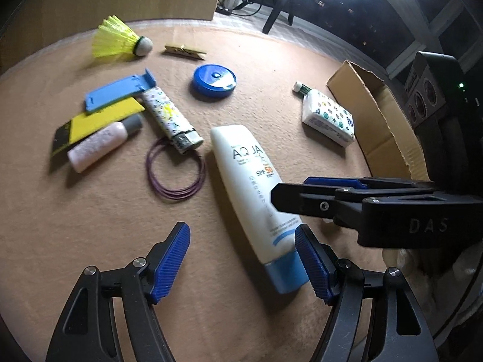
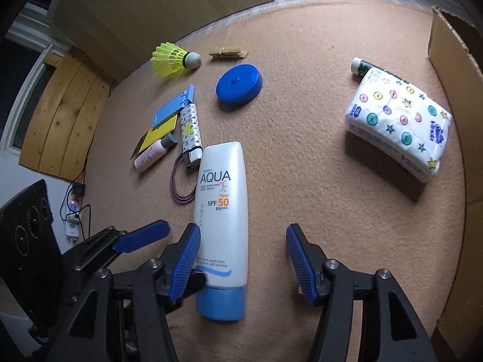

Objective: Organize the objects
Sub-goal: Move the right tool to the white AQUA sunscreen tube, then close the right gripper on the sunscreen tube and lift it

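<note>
Carpet (image 2: 302, 157) carries everything. Cardboard box (image 2: 452, 69) stands at its right edge, tissue pack (image 2: 398, 126) just beside it. Sunscreen tube (image 2: 222, 211) lies between the right gripper (image 2: 243, 259)'s parted jaws, unpressed. Left gripper (image 1: 241, 265) jaws apart, empty. Blue tape measure (image 2: 239, 84) lies farther off, near the shuttlecock (image 2: 173, 59).

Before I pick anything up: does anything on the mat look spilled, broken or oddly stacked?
Nothing looks spilled or broken. One untidy cluster on the left: the blue plastic phone stand lies on the yellow card, with the small pink bottle and the patterned lighter against them. The purple hair ties lie partly under the lighter.
</note>
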The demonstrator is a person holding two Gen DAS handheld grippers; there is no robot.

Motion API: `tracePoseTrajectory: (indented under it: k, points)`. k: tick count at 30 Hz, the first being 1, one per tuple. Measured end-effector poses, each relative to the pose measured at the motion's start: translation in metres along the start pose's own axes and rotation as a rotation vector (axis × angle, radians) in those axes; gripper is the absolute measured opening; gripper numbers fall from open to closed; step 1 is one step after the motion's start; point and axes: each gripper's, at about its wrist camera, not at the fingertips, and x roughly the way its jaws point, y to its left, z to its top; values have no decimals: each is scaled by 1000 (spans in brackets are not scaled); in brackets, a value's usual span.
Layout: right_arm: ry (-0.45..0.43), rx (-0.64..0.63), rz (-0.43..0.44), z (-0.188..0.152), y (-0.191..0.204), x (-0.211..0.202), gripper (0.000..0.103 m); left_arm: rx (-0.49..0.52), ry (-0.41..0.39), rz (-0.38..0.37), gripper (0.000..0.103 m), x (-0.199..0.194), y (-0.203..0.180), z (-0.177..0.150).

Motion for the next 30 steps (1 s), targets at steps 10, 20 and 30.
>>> tracePoseTrajectory:
  k: [10,20,30]
  points:
    - [50,-31,35,-1,6,8,55,-20,13,-64,60,14,-6,4]
    - [34,-56,25,-6,13,1,40,-11,1,-64,49,12,-19,5]
    - [-93,-47,1,-4,-2,-59,38,68,-69,-70,46,-8,-68,29]
